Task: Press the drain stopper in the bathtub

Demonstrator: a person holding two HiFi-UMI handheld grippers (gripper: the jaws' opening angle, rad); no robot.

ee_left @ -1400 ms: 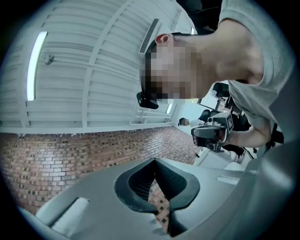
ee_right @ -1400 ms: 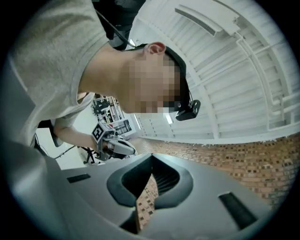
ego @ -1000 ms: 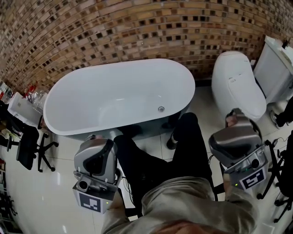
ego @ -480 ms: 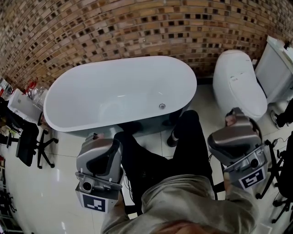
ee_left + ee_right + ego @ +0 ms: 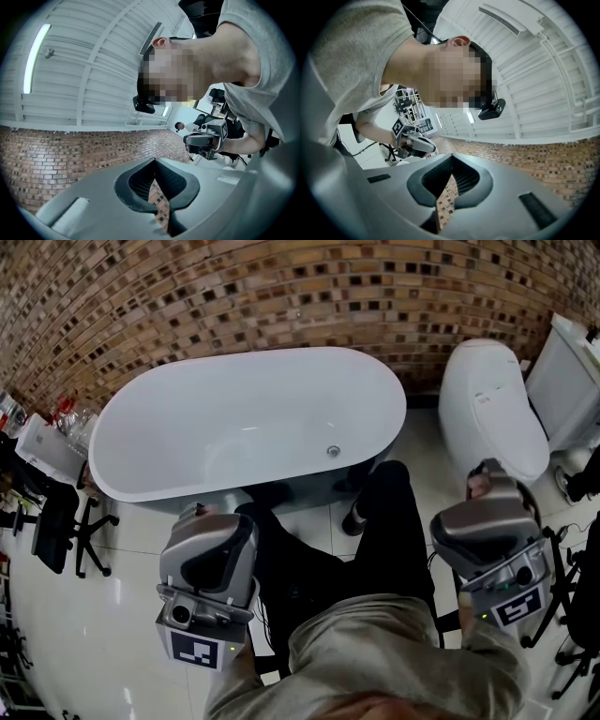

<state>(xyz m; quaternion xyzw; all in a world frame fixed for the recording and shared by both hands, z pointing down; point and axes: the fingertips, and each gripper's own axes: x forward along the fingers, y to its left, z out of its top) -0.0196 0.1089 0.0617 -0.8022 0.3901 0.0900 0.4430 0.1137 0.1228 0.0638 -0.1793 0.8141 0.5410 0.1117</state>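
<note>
The white oval bathtub (image 5: 141,442) stands against the brick wall in the head view. Its small round metal drain stopper (image 5: 333,451) sits in the tub floor near the front right rim. My left gripper (image 5: 199,513) is held low outside the tub's front edge, and my right gripper (image 5: 484,474) is off to the right beside the toilet. Both are far from the stopper. In the left gripper view the jaws (image 5: 154,161) touch at their tips with nothing between them. The right gripper view shows the same (image 5: 451,157). Both cameras look up at the ceiling and the person.
A white toilet (image 5: 492,409) stands right of the tub, with its cistern (image 5: 567,381) at the far right. Black chairs (image 5: 56,526) and clutter sit at the left. The person's dark-trousered legs (image 5: 384,521) reach toward the tub front. The floor is glossy white tile (image 5: 103,615).
The left gripper has drifted slightly right and looks a little larger. The tub sits a bit higher in the head view. The right gripper has barely moved.
</note>
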